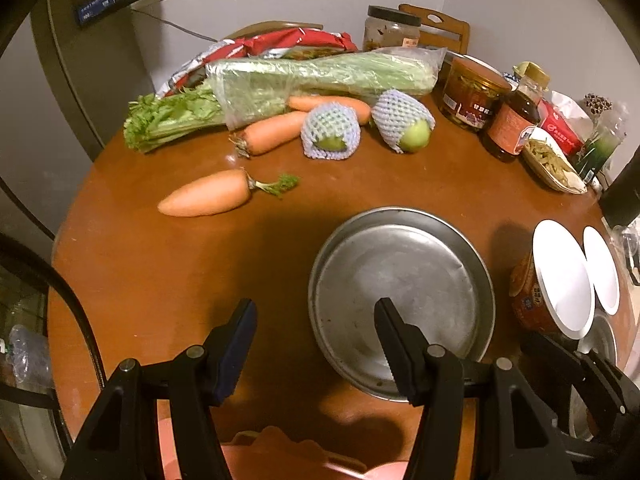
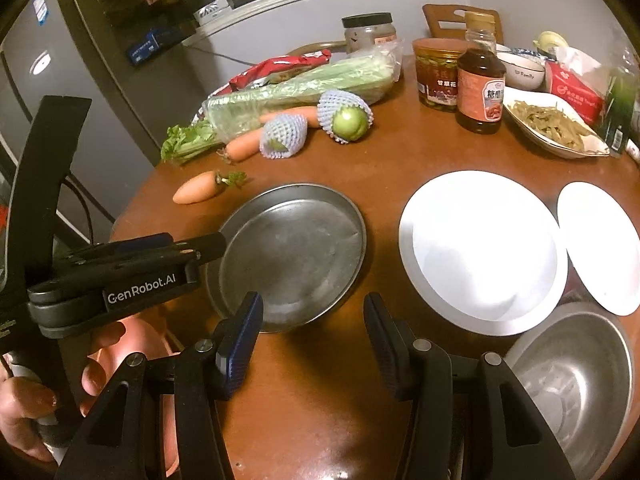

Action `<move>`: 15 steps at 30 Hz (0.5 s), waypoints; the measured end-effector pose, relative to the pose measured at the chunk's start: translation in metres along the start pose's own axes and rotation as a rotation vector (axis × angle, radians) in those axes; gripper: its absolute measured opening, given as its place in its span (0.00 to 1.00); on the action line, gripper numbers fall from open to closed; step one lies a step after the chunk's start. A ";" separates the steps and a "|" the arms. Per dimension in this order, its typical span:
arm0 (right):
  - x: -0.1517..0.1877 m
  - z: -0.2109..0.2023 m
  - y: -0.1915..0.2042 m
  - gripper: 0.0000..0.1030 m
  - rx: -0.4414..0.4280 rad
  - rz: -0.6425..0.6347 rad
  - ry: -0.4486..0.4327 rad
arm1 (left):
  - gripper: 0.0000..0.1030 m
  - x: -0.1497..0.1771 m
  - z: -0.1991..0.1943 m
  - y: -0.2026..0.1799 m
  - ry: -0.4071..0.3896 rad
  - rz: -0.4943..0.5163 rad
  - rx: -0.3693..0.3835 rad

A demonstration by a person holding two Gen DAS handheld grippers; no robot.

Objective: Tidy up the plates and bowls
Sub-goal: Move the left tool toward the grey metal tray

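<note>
Left gripper (image 1: 316,320) released, hovering astride near rim of steel plate (image 1: 400,280) on round table (image 1: 160,280); right gripper (image 2: 312,316) likewise unclenched, empty. Best lowered squarely onto rim, pinched firmly, kept level, clear of white plates (image 2: 480,248).

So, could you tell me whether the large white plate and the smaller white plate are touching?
Apart. The right wrist view shows a strip of brown table between the large white plate and the smaller white plate.
</note>
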State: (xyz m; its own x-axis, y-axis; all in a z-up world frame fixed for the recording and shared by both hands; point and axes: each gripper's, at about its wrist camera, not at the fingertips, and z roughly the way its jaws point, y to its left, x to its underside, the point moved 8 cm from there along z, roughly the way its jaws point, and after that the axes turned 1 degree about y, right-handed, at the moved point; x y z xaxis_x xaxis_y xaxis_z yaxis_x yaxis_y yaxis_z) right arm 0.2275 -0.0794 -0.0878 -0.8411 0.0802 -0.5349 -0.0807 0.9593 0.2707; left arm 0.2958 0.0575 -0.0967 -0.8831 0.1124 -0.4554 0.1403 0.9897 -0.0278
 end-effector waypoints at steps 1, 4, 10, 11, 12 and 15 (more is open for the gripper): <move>0.000 0.002 0.000 0.52 0.005 0.000 0.004 | 0.59 0.000 0.002 0.000 0.002 -0.002 0.002; 0.000 0.007 0.000 0.52 0.004 -0.001 0.013 | 0.59 0.000 0.006 0.000 0.004 0.000 0.001; 0.000 0.015 0.002 0.53 0.015 -0.005 0.027 | 0.59 0.002 0.017 0.003 0.027 -0.006 -0.001; 0.000 0.017 0.002 0.52 0.021 -0.007 0.030 | 0.59 0.003 0.019 0.003 0.032 -0.007 0.001; 0.000 0.018 0.002 0.52 0.026 -0.008 0.033 | 0.59 0.004 0.021 0.002 0.036 -0.006 0.004; -0.001 0.022 0.002 0.53 0.041 -0.015 0.037 | 0.58 0.006 0.024 0.002 0.042 -0.008 0.009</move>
State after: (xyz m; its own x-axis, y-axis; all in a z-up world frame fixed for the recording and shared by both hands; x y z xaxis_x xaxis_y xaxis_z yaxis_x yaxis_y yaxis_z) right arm 0.2398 -0.0713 -0.1038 -0.8594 0.0564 -0.5082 -0.0720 0.9706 0.2295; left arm 0.3013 0.0584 -0.1209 -0.9024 0.1080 -0.4170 0.1366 0.9898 -0.0394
